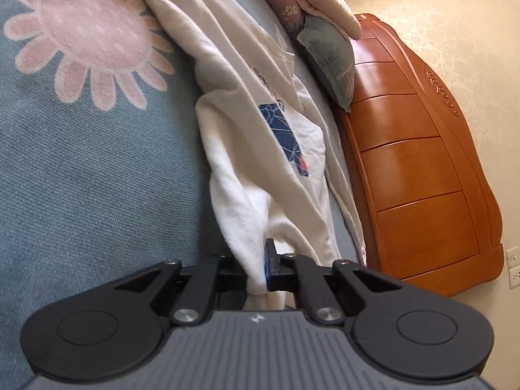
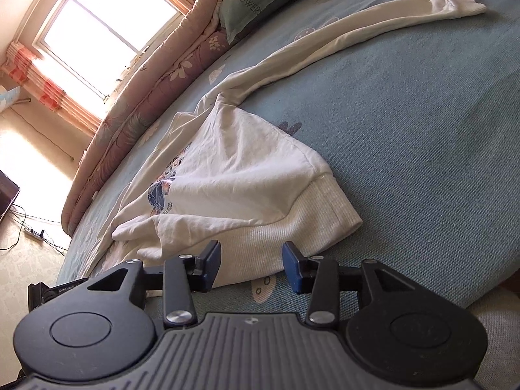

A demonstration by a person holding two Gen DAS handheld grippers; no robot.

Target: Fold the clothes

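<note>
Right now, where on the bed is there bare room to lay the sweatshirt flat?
Free: the blue bedspread between the sweatshirt body and its outstretched sleeve, running out beyond the ribbed hem. Crowded: the window side, where the rolled quilt and pillow border the bed.

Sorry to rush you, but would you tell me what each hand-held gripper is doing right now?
Left hand-held gripper: closed on a fold of the white sweatshirt.
Right hand-held gripper: open, holding nothing, at the sweatshirt's ribbed hem.
</note>
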